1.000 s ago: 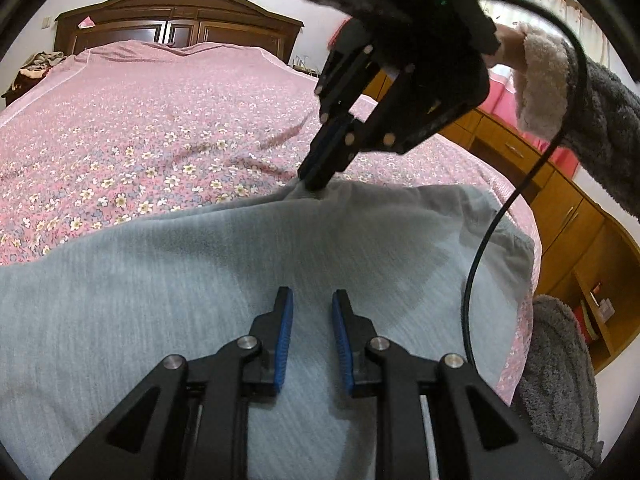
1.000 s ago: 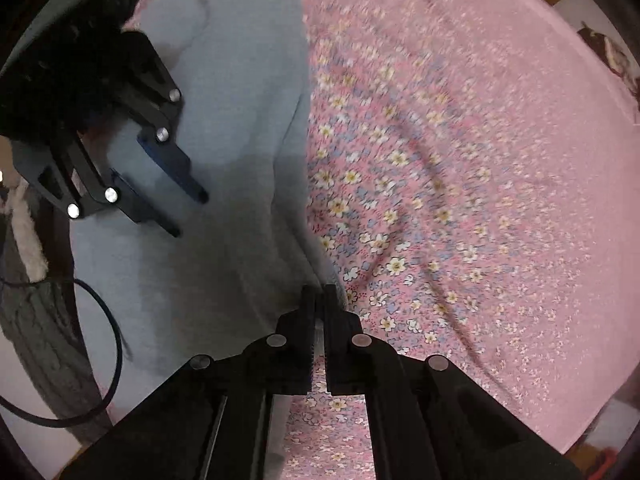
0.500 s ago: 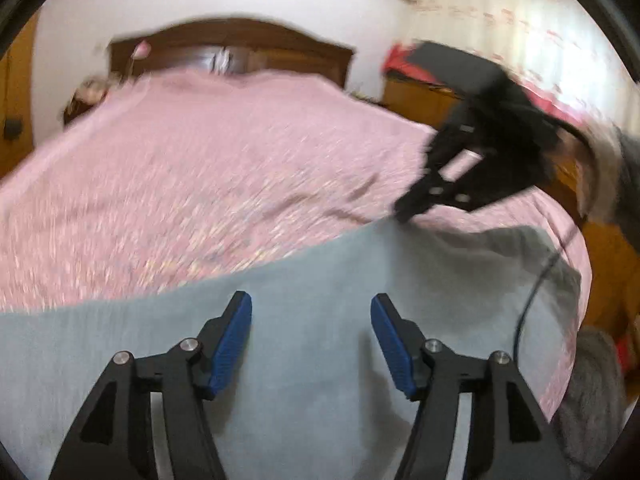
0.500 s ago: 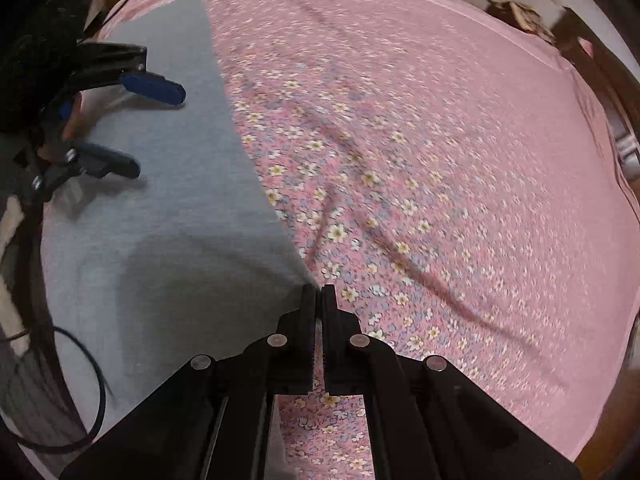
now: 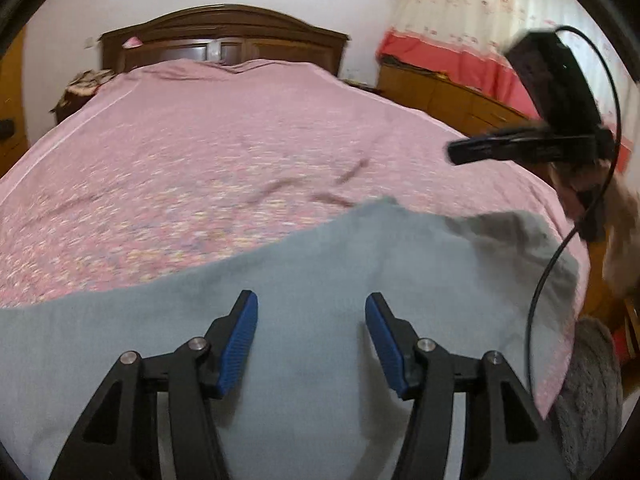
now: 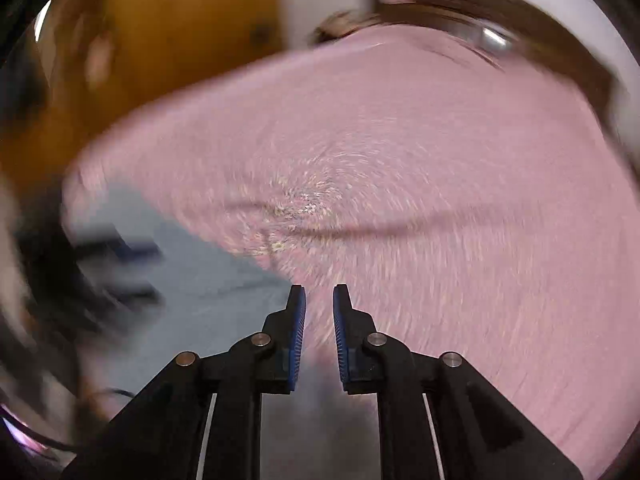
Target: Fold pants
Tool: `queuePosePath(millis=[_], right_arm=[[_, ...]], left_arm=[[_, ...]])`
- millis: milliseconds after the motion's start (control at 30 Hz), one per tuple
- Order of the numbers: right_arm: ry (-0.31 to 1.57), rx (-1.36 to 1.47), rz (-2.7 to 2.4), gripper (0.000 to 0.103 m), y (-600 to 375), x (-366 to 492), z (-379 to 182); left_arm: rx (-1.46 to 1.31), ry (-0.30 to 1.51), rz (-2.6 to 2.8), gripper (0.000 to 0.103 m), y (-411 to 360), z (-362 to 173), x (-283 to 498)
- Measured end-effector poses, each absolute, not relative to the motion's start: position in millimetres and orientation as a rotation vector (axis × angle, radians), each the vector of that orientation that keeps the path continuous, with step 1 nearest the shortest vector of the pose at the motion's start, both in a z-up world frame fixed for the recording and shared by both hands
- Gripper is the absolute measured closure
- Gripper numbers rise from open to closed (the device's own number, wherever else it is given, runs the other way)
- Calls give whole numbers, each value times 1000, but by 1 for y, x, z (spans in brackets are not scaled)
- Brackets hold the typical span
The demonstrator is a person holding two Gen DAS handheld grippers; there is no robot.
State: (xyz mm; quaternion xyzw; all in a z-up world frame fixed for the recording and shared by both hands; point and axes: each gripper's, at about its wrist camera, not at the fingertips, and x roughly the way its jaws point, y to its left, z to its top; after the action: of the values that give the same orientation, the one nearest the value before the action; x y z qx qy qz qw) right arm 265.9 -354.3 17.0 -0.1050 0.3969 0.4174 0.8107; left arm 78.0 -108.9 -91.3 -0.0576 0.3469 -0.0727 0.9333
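My left gripper (image 5: 311,320) hangs over the grey pants (image 5: 320,280), jaws spread wide with nothing between them. The pants lie flat on the pink floral bedspread (image 5: 224,152) at the near edge of the bed; their near part is cut off by the frame. Further right, my right gripper (image 6: 319,308) has its jaws slightly parted and empty. Its view is badly smeared, so the pants' far corner is hard to make out.
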Motion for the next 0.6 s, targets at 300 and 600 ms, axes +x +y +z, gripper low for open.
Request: queuePosePath(millis=[300, 600], right_arm=[[925, 443, 440, 103, -476, 223, -71], [828, 504, 387, 95, -530, 149, -50]], left_arm=[[15, 760, -86, 44, -153, -109, 86], [-66, 751, -188, 54, -152, -103, 74]])
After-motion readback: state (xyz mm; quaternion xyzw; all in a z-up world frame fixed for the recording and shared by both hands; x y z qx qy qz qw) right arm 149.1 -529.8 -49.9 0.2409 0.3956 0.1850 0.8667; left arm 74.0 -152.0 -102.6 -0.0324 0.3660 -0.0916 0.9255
